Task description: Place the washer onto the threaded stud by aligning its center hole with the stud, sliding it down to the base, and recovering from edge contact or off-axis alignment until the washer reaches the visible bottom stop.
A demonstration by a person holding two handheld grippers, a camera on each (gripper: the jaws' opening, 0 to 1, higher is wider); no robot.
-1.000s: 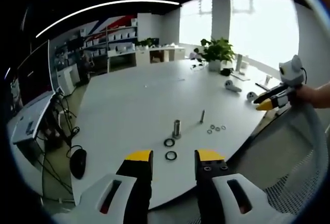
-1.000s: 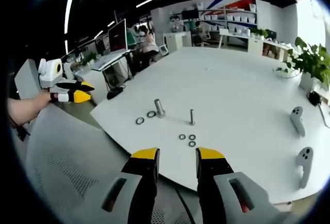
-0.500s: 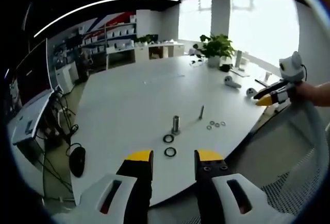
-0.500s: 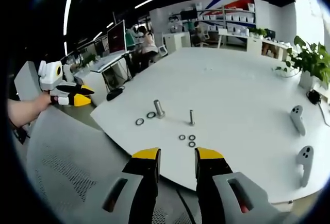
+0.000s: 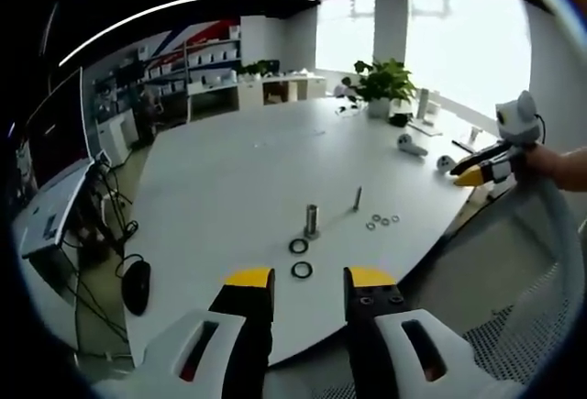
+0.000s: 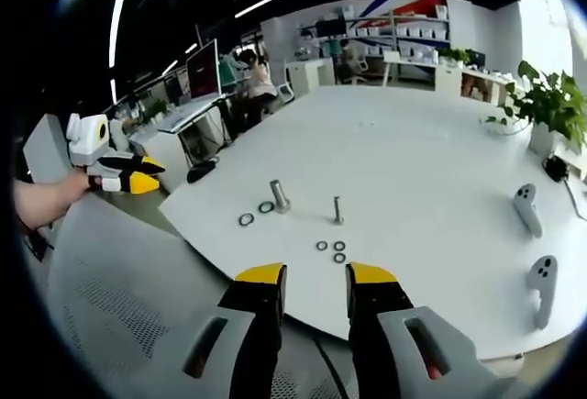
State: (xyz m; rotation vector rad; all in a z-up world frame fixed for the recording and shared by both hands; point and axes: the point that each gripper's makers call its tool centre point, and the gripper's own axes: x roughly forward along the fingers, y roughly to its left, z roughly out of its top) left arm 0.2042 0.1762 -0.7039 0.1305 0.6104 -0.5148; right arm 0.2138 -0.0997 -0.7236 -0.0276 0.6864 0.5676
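I've got both grippers off the table edge, left gripper (image 5: 299, 282) and right gripper (image 6: 305, 276) spread apart, gripping nothing. 3 small washers (image 6: 330, 249) lie just beside the thin threaded stud (image 6: 337, 209) on the white table (image 6: 431, 151).

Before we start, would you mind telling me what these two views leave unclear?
- Thin stud: threads too small, both views.
- Small washers: centre holes barely resolved, right gripper view.
- Thick stud: bottom stop too small, left gripper view.
- Table: far side cut off.
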